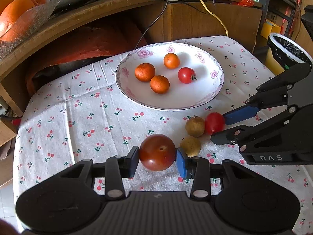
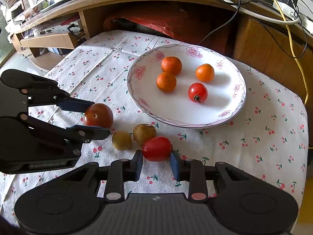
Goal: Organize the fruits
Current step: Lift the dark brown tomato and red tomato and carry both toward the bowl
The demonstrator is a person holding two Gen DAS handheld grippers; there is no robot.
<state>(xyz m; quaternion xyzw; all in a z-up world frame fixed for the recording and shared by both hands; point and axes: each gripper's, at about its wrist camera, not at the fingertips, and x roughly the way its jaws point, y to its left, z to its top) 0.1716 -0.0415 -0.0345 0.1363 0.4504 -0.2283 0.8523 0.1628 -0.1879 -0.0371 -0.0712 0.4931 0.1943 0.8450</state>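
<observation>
Dark plum [image 1: 157, 152] clamped in left claw [image 1: 157, 159], red tomato [image 2: 157, 148] half-blurred between right claw [image 2: 156, 163] pads.

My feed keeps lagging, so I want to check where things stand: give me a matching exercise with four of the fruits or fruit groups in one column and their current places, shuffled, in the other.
Things:
1. dark red tomato
2. oval red tomato
3. three mandarins
4. two brown fruits

Places:
A. lying on the cloth, free of both grippers
B. between the fingers of the left hand-held gripper
C. on the flowered plate
D. between the fingers of the right hand-held gripper

Pairs: 1-B, 2-D, 3-C, 4-A
</observation>
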